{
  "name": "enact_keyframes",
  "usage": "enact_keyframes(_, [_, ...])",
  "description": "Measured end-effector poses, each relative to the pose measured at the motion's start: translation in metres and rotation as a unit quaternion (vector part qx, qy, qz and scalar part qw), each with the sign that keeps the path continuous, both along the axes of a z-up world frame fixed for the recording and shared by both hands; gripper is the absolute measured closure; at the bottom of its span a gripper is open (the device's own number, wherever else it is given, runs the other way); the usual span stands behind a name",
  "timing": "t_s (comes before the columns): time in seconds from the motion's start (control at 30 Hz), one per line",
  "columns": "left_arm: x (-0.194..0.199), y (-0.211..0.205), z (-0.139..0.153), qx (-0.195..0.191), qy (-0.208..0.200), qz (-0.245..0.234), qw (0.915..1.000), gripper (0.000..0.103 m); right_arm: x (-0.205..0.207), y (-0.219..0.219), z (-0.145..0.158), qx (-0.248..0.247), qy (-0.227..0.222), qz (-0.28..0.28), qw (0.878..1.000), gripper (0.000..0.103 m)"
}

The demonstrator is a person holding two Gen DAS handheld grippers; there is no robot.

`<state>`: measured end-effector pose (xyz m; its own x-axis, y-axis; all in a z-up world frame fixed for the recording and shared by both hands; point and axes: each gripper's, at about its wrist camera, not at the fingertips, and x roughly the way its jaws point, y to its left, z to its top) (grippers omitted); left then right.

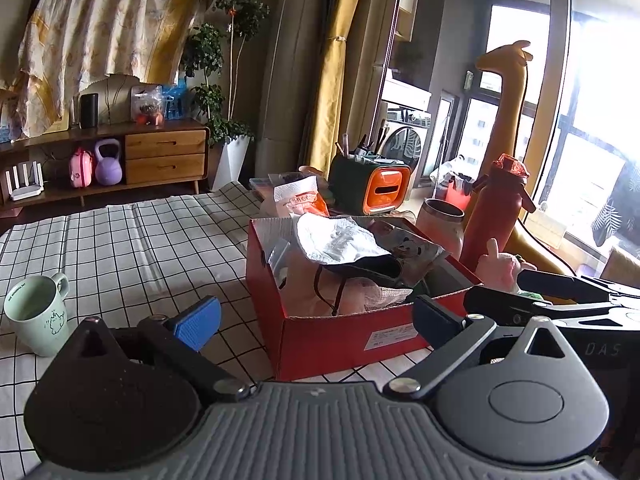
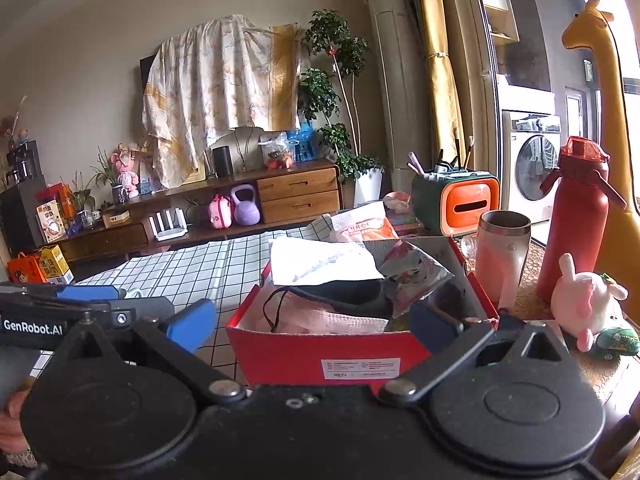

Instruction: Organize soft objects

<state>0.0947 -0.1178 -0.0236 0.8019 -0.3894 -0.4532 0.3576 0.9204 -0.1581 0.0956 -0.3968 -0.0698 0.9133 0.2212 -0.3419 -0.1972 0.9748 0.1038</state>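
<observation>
- The left gripper (image 1: 316,318) stood wide open and empty, its blue pads spread to either side of the red cardboard shoebox (image 1: 340,340), just short of the box's near wall.
- The right gripper (image 2: 316,330) was likewise fully spread and held nothing; it faced the same box (image 2: 320,352) from the near edge of the desk, covered by a black-and-white checked cloth (image 1: 120,240).
- The box already held a white crumpled wrapper (image 1: 336,240), a black cloth item (image 2: 340,294) and a pink quilted fabric piece (image 2: 332,320).
- One soft item lay outside: a pink-and-white plush rabbit (image 2: 588,304), at the right edge of the desk, just beside a red water bottle (image 2: 576,220).
- Judged step: collection of the plush rabbit with the right gripper.
- Recommended method: approach from the open near side, close on the body, not the ear, and lift clear of the bottle and the pink steel tumbler (image 2: 502,256) before moving over the box.
- Risk: a sideways sweep could topple the bottle.
</observation>
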Motion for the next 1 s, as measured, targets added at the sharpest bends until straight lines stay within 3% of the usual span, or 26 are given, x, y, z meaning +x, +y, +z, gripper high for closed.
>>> enact_keyframes(1.0, [-0.0008,-0.0012,-0.0012,-0.003,0.006,0.004,1.0,0.0,-0.0007,0.0032,-0.0026,-0.002,0.001,0.001,1.0,0.0])
